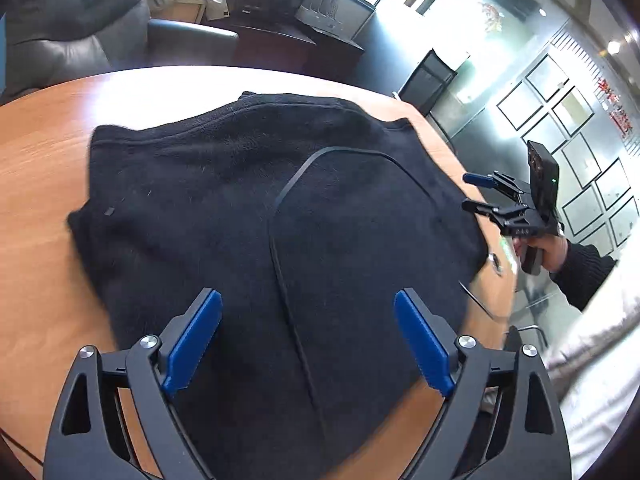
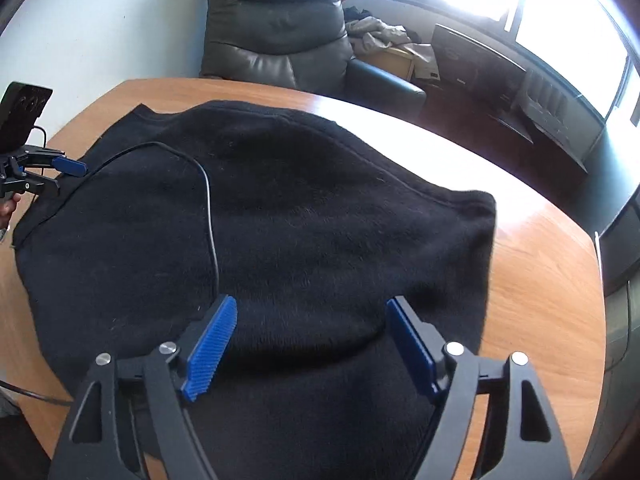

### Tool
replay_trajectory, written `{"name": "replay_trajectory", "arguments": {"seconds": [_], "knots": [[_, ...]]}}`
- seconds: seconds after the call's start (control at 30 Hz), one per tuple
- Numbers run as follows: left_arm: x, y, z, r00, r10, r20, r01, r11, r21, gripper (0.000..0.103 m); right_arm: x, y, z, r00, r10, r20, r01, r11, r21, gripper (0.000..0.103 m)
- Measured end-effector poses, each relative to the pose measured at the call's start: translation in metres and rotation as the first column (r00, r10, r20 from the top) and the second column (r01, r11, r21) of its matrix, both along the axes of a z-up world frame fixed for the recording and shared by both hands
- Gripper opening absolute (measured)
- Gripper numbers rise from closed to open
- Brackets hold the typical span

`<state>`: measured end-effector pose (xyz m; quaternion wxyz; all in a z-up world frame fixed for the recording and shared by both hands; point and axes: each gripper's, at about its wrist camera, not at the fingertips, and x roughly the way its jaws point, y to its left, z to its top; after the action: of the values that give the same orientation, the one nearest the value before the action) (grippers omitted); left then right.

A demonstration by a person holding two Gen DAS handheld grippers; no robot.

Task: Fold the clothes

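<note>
Left wrist view: your left tool (image 1: 308,304) hangs spread wide over the black garment (image 1: 248,208), which lies flat on the wooden worktop (image 1: 40,184). Your right tool (image 2: 312,310) is released too, gripping nothing.

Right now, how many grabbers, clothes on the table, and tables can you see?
Grabbers: 2, left gripper and right gripper
Clothes on the table: 1, black fleece garment
Tables: 1, wooden table
Total: 4

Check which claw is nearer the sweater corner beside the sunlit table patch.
Right. The right claw is over the sweater, that corner just ahead; the left claw is at the sweater's opposite edge.
</note>
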<state>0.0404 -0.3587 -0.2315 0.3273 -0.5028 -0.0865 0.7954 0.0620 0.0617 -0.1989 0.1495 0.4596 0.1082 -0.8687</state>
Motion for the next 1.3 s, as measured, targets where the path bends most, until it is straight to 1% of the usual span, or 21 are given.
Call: {"name": "replay_trajectory", "arguments": {"seconds": [0.03,0.13,0.2,0.27,0.33,0.37,0.43,0.5,0.57,0.63,0.7,0.73,0.83,0.9,0.97,1.0,1.03,1.13,1.2,1.23,1.3], "knots": [[0.016,-0.004,0.008,1.000,-0.003,0.011,0.003,1.000,-0.014,0.092,0.013,0.013,0.010,1.000,-0.011,-0.010,0.011,1.000,0.011,0.082],[0.064,-0.010,0.020,0.998,-0.010,0.068,0.018,0.993,-0.116,0.092,0.053,0.062,0.041,0.997,-0.082,-0.002,0.081,0.994,0.067,0.088],[0.099,-0.016,0.016,0.989,0.024,0.148,0.004,0.983,-0.186,0.093,0.070,0.090,0.055,0.990,-0.142,0.013,0.139,0.982,0.125,0.088],[0.133,-0.024,0.008,0.965,0.079,0.250,-0.013,0.966,-0.258,0.093,0.088,0.113,0.062,0.981,-0.189,0.040,0.179,0.968,0.173,0.089],[0.152,-0.031,0.013,0.956,0.114,0.272,-0.028,0.953,-0.300,0.093,0.095,0.133,0.064,0.976,-0.209,0.063,0.192,0.959,0.211,0.089],[0.153,-0.033,0.020,0.958,0.132,0.256,-0.051,0.953,-0.300,0.093,0.100,0.139,0.065,0.976,-0.208,0.066,0.188,0.955,0.227,0.089],[0.150,-0.038,0.037,0.964,0.163,0.211,-0.099,0.954,-0.284,0.093,0.100,0.139,0.065,0.979,-0.197,0.050,0.179,0.954,0.239,0.089],[0.139,-0.042,0.057,0.972,0.187,0.141,-0.143,0.951,-0.274,0.093,0.098,0.139,0.065,0.983,-0.184,0.029,0.172,0.957,0.235,0.089],[0.136,-0.057,0.077,0.969,0.228,0.091,-0.198,0.946,-0.257,0.093,0.095,0.143,0.068,0.983,-0.181,0.022,0.172,0.961,0.218,0.089],[0.133,-0.073,0.089,0.961,0.270,0.060,-0.247,0.934,-0.258,0.093,0.113,0.159,0.081,0.977,-0.214,0.018,0.207,0.958,0.199,0.089],[0.135,-0.085,0.092,0.952,0.303,0.045,-0.276,0.913,-0.301,0.093,0.130,0.177,0.093,0.968,-0.249,0.015,0.242,0.952,0.188,0.089],[0.136,-0.091,0.094,0.947,0.318,0.038,-0.290,0.901,-0.323,0.093,0.135,0.187,0.100,0.966,-0.260,0.008,0.253,0.946,0.205,0.089],[0.123,-0.094,0.094,0.947,0.320,0.014,-0.295,0.889,-0.349,0.093,0.142,0.213,0.113,0.960,-0.280,-0.024,0.275,0.922,0.273,0.089],[0.115,-0.092,0.093,0.959,0.283,-0.003,-0.263,0.886,-0.382,0.093,0.141,0.230,0.119,0.957,-0.288,-0.041,0.285,0.903,0.322,0.089],[0.112,-0.099,0.092,0.964,0.265,-0.022,-0.249,0.870,-0.425,0.093,0.138,0.251,0.121,0.952,-0.303,-0.048,0.297,0.873,0.386,0.089],[0.111,-0.109,0.092,0.960,0.279,-0.021,-0.261,0.868,-0.423,0.093,0.141,0.266,0.124,0.944,-0.325,-0.050,0.316,0.855,0.412,0.089],[0.108,-0.116,0.087,0.954,0.300,-0.012,-0.278,0.867,-0.414,0.093,0.142,0.279,0.128,0.935,-0.351,-0.059,0.343,0.844,0.412,0.089],[0.096,-0.135,0.071,0.931,0.364,0.017,-0.329,0.861,-0.387,0.093,0.141,0.315,0.134,0.901,-0.424,-0.095,0.426,0.820,0.383,0.089],[0.077,-0.119,0.058,0.941,0.338,0.012,-0.312,0.882,-0.353,0.093,0.134,0.323,0.131,0.886,-0.449,-0.117,0.460,0.817,0.348,0.089],[0.063,-0.102,0.051,0.952,0.305,0.011,-0.286,0.902,-0.324,0.093,0.129,0.319,0.126,0.888,-0.445,-0.120,0.458,0.826,0.329,0.089],[0.034,-0.065,0.038,0.972,0.236,0.005,-0.227,0.938,-0.262,0.093,0.108,0.294,0.104,0.910,-0.401,-0.108,0.415,0.866,0.278,0.089]]}}
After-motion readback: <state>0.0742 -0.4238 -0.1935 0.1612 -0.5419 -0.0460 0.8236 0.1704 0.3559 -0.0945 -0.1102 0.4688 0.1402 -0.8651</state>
